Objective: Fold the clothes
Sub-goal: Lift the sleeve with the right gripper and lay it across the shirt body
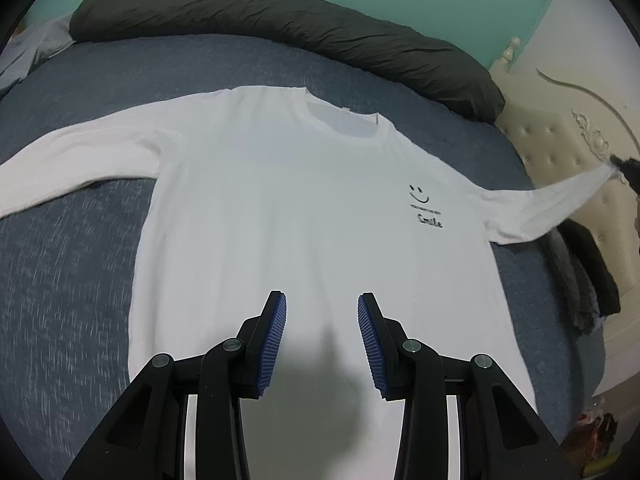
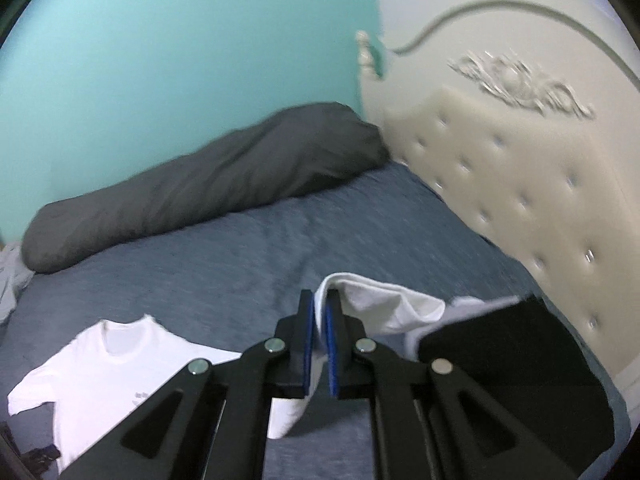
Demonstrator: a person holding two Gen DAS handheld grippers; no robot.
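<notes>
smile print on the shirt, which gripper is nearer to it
Left. The left gripper hovers open over the white shirt's lower front, below the smile print. The right gripper grips the sleeve cuff, stretched away toward the headboard.

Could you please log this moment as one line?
step: fold sleeve | right gripper: shut on sleeve cuff | left gripper: open above white shirt | bed

My shirt (image 1: 280, 208) is white and long-sleeved, spread flat and face up on the bed (image 1: 72, 264), its round collar toward the dark pillow (image 1: 280, 32). A small black smiley and the word "Smile" sit on its chest, on the headboard (image 1: 560, 148) side. The sleeve away from the headboard lies flat on the bed. The other sleeve (image 2: 384, 304) is lifted off the bed toward the headboard, its cuff bunched.
</notes>
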